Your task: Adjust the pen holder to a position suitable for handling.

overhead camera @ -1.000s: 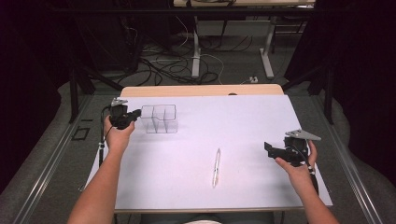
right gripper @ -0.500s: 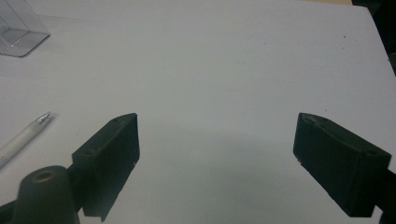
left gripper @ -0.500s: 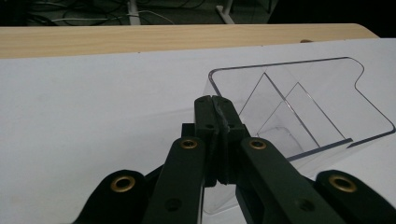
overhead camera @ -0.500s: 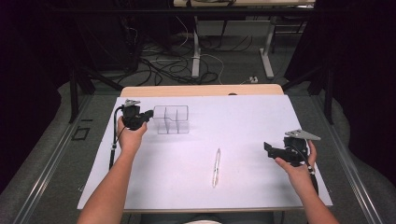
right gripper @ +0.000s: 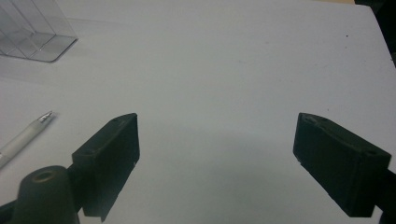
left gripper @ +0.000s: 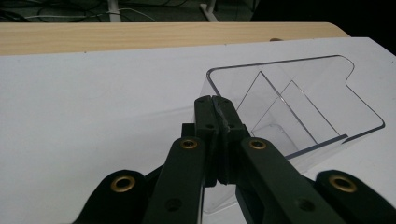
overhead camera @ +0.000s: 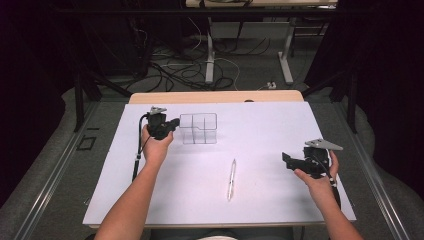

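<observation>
Risk we see: left gripper (left gripper: 215,109), jaws pinched on the wall of the clear organizer (overhead camera: 199,128), may tip it; right gripper (right gripper: 217,149) waits wide, holding nothing.

Clear plastic, matt black jaws, white sheet on wood

The organizer (left gripper: 299,100) is glossy see-through plastic; the left gripper (left gripper: 215,109) has matt black jaws with brass-coloured rivets; the table (overhead camera: 215,96) shows a pale wood edge under a smooth matt white cover, perhaps paper; the pen (overhead camera: 231,179) looks like white plastic.
</observation>
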A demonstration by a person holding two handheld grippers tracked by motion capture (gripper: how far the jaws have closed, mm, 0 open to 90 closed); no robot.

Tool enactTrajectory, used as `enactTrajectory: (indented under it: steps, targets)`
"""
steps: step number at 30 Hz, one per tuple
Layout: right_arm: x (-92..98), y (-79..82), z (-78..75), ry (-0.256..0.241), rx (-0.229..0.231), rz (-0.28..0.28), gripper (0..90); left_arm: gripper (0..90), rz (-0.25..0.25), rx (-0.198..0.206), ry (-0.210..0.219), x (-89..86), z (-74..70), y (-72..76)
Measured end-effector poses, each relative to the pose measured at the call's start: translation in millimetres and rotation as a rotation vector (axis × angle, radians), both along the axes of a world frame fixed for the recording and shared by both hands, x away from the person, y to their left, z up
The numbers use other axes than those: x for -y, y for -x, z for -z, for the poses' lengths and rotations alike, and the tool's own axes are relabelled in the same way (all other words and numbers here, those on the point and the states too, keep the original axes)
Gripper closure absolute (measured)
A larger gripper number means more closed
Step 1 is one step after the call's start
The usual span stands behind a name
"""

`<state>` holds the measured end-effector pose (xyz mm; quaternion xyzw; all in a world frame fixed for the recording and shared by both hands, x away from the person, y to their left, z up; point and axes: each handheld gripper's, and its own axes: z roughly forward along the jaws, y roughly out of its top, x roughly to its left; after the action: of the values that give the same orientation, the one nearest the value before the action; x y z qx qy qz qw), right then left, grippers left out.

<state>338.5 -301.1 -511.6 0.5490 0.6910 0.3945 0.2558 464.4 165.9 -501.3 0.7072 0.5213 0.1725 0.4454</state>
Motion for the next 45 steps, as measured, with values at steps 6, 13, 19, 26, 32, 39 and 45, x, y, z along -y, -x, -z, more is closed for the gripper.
enactTrajectory:
  steps: [6, 13, 19, 26, 32, 39, 45]
  targets:
    - [-1.0, 0.1, 0.2, -0.004, -0.004, 0.002, 14.3, 90.0, 0.014, -0.003, 0.002, 17.3, -0.4, -2.5]
    - [-1.2, 0.1, 0.1, -0.006, -0.002, 0.003, 14.3, 90.0, 0.032, -0.003, 0.009, 34.9, 0.0, -2.8]
    - [-0.9, 0.2, 0.4, 0.0, -0.002, -0.008, 14.3, 90.0, 0.048, -0.015, 0.021, 48.0, 0.9, -2.9]
    - [-0.1, 0.1, 1.0, 0.0, -0.002, -0.008, 14.3, 90.0, 0.058, -0.061, 0.0, 58.2, 7.6, -3.8]
    - [-1.4, 0.3, 1.2, -0.006, -0.007, -0.008, 14.3, 89.9, 0.062, -0.049, 0.003, 57.5, 4.7, -3.4]
    - [-0.9, 0.5, 0.8, -0.001, -0.001, -0.011, 14.4, 86.6, 0.063, -0.061, 0.025, 51.6, -1.1, -0.4]
    - [-1.9, 0.9, -0.2, 0.003, 0.002, -0.014, 14.8, 82.0, 0.079, -0.077, 0.042, 45.3, -6.9, 4.2]
